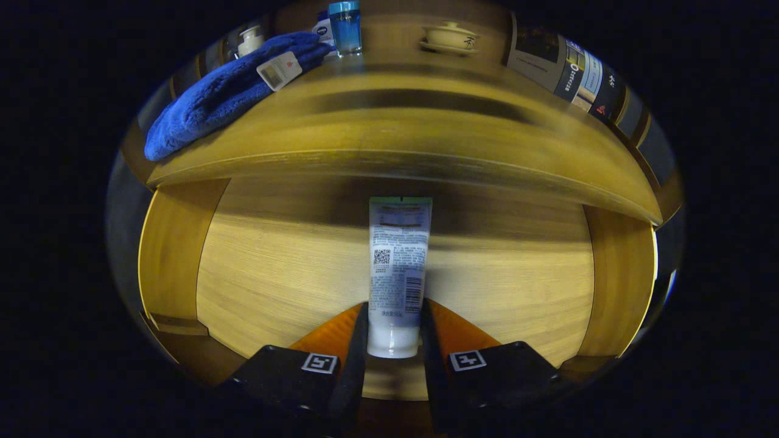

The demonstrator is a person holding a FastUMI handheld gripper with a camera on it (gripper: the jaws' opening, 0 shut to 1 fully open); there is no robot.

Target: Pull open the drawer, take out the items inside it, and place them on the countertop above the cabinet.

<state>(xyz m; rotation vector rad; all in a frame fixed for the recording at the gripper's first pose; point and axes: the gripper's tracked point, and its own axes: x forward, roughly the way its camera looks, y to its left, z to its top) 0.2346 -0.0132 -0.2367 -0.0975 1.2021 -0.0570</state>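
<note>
The drawer (274,274) stands pulled open below me, its wooden floor and both side walls in sight. A white tube (398,255) with printed text, a barcode and a green far end points away from me over the drawer floor. Its white cap end sits between my fingers. My gripper (394,304) is shut on the tube, one orange-and-black finger (356,331) pressing each side near the cap. Whether the tube rests on the floor or hangs just above it I cannot tell. Beyond the drawer lies the wooden countertop (426,121).
On the countertop a blue towel (231,91) with a tag lies at the left. A blue cup (345,27) and a white bottle (249,39) stand behind it. A white lidded cup on a saucer (450,38) sits at the back, with upright boxes (572,67) at the right.
</note>
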